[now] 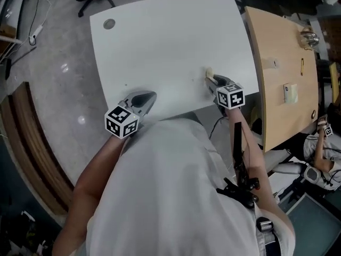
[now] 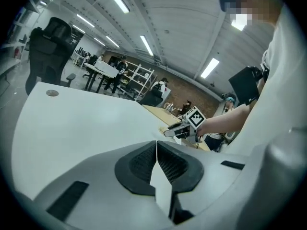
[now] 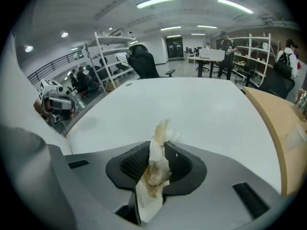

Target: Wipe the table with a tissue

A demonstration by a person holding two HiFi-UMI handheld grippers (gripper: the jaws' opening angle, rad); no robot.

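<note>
Nearest us, our right tool (image 3: 162, 150) pinches a crumpled, stained tissue (image 3: 156, 164) over the right side of the white desk (image 3: 201, 109). Our left tool (image 2: 157, 150) is pressed together, empty. Dragged hard, the thin wad may tear or slip free, smearing stains.

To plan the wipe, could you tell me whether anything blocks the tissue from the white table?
Nothing visible does: the tissue, clamped in the right gripper, faces bare table; the left gripper is aside.
</note>
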